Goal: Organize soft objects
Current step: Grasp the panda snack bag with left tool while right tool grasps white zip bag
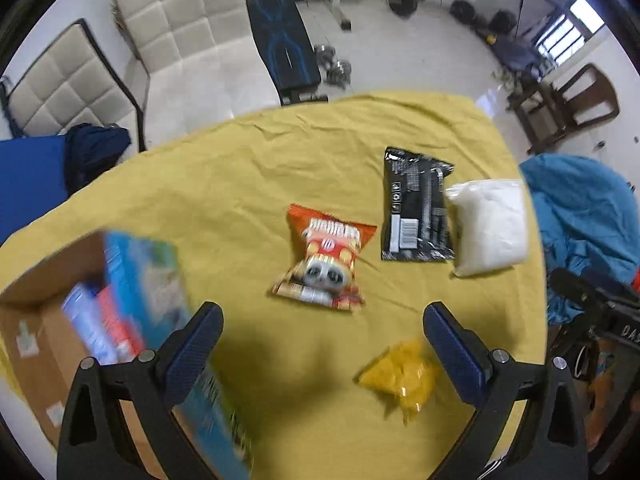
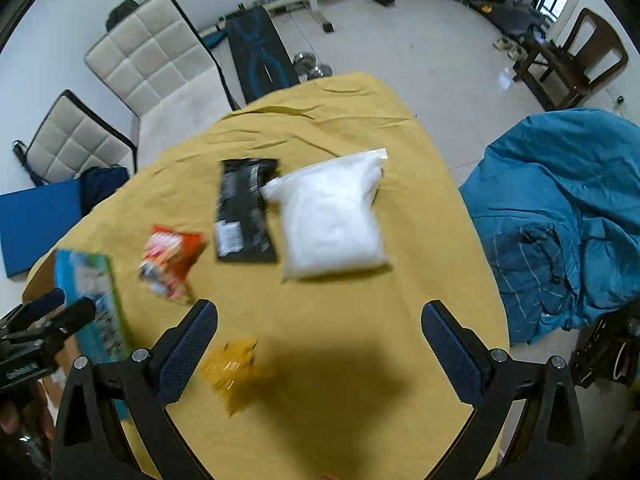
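On the yellow tablecloth lie an orange snack bag, a black packet, a white soft bag and a small yellow packet. The same items show in the right wrist view: orange bag, black packet, white bag, yellow packet. My left gripper is open and empty above the cloth, with the yellow packet between its fingers. My right gripper is open and empty in front of the white bag.
A cardboard box holding a blue-green package sits at the table's left edge. A blue quilt lies on the right. Cream cushioned chairs, a weight bench and a wooden chair stand beyond the table.
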Tool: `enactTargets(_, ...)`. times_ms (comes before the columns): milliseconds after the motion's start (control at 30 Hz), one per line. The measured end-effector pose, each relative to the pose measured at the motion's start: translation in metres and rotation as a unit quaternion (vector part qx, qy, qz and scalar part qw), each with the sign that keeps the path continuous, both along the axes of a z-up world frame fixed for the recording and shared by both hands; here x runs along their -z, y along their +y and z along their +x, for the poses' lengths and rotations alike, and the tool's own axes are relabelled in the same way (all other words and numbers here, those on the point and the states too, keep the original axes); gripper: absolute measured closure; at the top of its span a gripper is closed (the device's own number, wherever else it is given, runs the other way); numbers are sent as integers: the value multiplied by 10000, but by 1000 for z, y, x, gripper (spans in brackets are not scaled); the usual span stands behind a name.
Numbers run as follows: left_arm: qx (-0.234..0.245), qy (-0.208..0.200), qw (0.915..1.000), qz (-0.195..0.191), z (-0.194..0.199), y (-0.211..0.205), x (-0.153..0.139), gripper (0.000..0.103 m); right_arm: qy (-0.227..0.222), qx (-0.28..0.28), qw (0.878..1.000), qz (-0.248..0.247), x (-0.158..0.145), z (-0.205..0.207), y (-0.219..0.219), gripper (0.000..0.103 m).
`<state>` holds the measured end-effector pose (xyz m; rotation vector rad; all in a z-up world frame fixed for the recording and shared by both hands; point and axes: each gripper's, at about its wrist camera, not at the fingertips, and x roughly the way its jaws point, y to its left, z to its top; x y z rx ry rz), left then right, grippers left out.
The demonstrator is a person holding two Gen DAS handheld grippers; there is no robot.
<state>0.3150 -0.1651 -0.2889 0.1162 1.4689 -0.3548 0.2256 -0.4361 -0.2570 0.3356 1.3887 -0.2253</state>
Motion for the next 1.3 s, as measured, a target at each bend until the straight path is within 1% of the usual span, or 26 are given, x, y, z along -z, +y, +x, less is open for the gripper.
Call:
enactTargets(100, 77, 326, 9994, 119, 17, -16, 35, 0, 225, -5, 9997, 24, 33, 28, -20, 0)
enactTargets(200, 160, 602, 9977, 263, 29, -27, 63, 0, 477, -50, 9989, 10, 66, 56, -25, 0)
enactTargets(333, 244, 873, 9950, 432, 38, -32, 89, 0, 793, -94, 9967, 175, 103, 83, -28, 0)
enactTargets(467, 297, 1061, 9929, 448, 43, -36, 105, 0, 969, -143, 9947, 316, 123, 98, -29, 0)
enactTargets(500, 294, 1096, 9926, 429, 43, -36, 107, 2, 1004, -164, 9941, 364, 126, 100, -29, 0)
enactTargets(567, 253, 1192, 9919, 358, 44, -36, 112, 10, 1087, -220, 9930, 402, 133, 104, -28, 1)
enactTargets(600, 235, 1213, 9918, 336, 45, -36, 115, 16, 1117, -232, 9926, 405, 136, 105, -27, 4)
enactTargets(633, 202, 1226, 9918, 306, 45, -35, 116, 26, 1170, -243, 9920, 406, 139, 107, -27, 6)
enactTargets(667, 176, 1230, 9918, 292, 44, -34, 117, 31, 1211, -251, 9915, 393, 141, 108, -27, 12)
enactTargets(700, 146, 1222, 9920, 291, 45, -32, 119, 42, 1253, -263, 9910, 390, 144, 109, -27, 17)
enactTargets(733, 92, 1208, 9923, 254, 45, -30, 120, 49, 1303, -276, 9905, 354, 147, 109, -28, 18)
enactTargets(767, 48, 1207, 9924, 221, 44, -27, 121, 53, 1334, -277, 9902, 308, 148, 108, -28, 22)
enactTargets(833, -48, 1104, 9936, 214, 40, -25, 119, 56, 1312, -250, 9906, 307, 149, 106, -30, 27)
enactTargets(867, -88, 1047, 9943, 202, 37, -24, 118, 59, 1298, -241, 9908, 299, 148, 105, -30, 30)
enactTargets(933, -180, 935, 9953, 201, 29, -21, 112, 63, 1269, -232, 9912, 293, 144, 101, -32, 33)
enactTargets(1167, -409, 570, 9975, 64, 0, -17, 84, 64, 1191, -153, 9925, 218, 133, 87, -33, 39)
enactTargets(1233, -454, 442, 9980, 40, -3, -15, 76, 64, 1166, -127, 9928, 232, 128, 80, -34, 40)
enactTargets(1300, -488, 314, 9983, 5, -5, -10, 62, 64, 1110, -84, 9934, 263, 121, 71, -36, 40)
